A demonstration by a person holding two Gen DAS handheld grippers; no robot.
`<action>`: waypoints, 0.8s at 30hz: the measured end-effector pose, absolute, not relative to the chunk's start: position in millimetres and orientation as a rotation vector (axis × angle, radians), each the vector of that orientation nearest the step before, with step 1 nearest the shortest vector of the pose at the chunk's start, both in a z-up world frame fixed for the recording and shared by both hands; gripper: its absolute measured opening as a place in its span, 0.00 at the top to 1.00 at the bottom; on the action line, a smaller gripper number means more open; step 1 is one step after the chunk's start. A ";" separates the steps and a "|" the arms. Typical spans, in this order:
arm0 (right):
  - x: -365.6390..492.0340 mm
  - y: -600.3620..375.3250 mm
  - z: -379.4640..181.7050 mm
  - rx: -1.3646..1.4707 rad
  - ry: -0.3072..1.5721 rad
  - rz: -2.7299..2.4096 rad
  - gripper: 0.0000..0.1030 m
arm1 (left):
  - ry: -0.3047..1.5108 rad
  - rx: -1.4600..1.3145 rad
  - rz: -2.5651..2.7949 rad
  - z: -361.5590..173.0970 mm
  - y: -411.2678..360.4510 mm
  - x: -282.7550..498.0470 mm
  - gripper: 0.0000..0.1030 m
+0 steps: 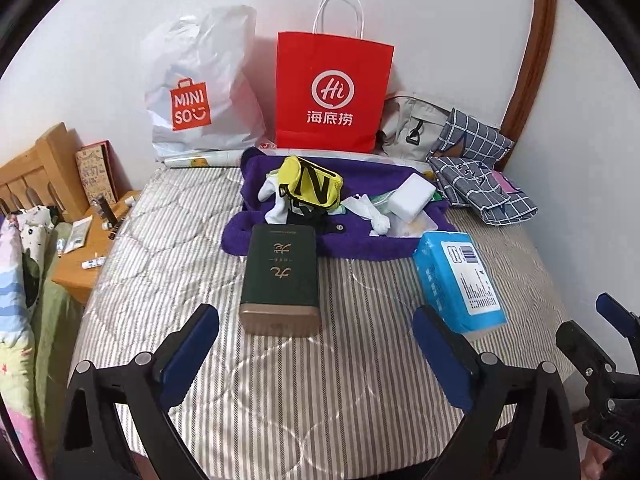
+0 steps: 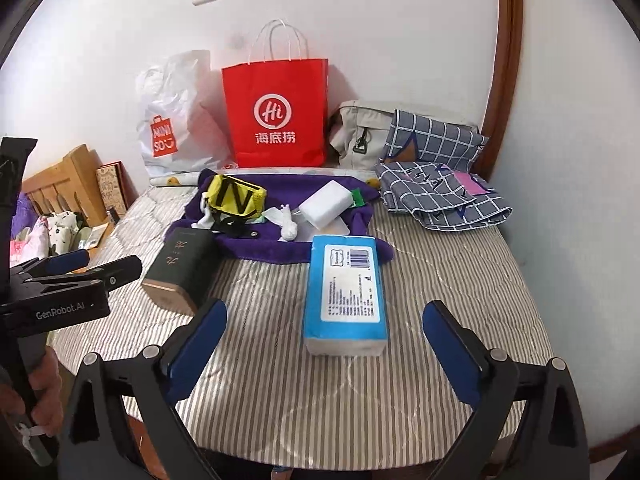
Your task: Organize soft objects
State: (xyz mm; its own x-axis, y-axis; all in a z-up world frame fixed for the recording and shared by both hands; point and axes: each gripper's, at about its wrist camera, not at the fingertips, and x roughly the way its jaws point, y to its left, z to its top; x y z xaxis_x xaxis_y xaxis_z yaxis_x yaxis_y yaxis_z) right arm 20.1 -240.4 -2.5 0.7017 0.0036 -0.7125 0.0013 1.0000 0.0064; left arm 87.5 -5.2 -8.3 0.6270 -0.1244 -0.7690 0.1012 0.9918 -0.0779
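Observation:
A purple towel [image 1: 360, 246] [image 2: 320, 192] lies across the striped bed. On it sit a yellow mesh pouch [image 1: 310, 186] [image 2: 236, 200], a white sponge block [image 1: 412, 194] [image 2: 326, 204] and white socks [image 1: 276, 200] [image 2: 286, 222]. A blue tissue pack [image 1: 456, 280] [image 2: 346, 300] and a dark green box [image 1: 282, 280] [image 2: 182, 276] lie in front of the towel. My left gripper [image 1: 316, 340] is open and empty, just before the green box. My right gripper [image 2: 326, 340] is open and empty, its fingers on either side of the tissue pack's near end.
A red paper bag [image 1: 332, 92] [image 2: 278, 116], a white Miniso bag [image 1: 200, 92] [image 2: 172, 120], a grey bag [image 1: 412, 128] and folded checked cloth [image 1: 476, 172] [image 2: 436, 176] stand along the wall. A wooden bedside table [image 1: 88, 248] with small items is at the left.

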 end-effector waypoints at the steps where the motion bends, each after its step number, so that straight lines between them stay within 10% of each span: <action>1: 16.4 -240.6 -1.1 0.012 0.789 0.004 0.05 | 0.876 -0.019 -0.122 -6.4 -5.7 83.3 0.05; 24: -20.8 -253.3 11.4 0.072 0.764 -0.009 0.05 | 0.844 -0.027 -0.120 1.8 -1.0 48.1 0.05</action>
State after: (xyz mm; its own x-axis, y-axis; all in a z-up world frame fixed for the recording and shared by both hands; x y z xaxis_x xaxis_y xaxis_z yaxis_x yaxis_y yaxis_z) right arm -20.8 -253.3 11.4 0.7224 0.0178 -0.6913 0.0342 0.9975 0.0615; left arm 48.1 -1.0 1.8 0.6584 -0.1169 -0.7436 0.0958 0.9928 -0.0712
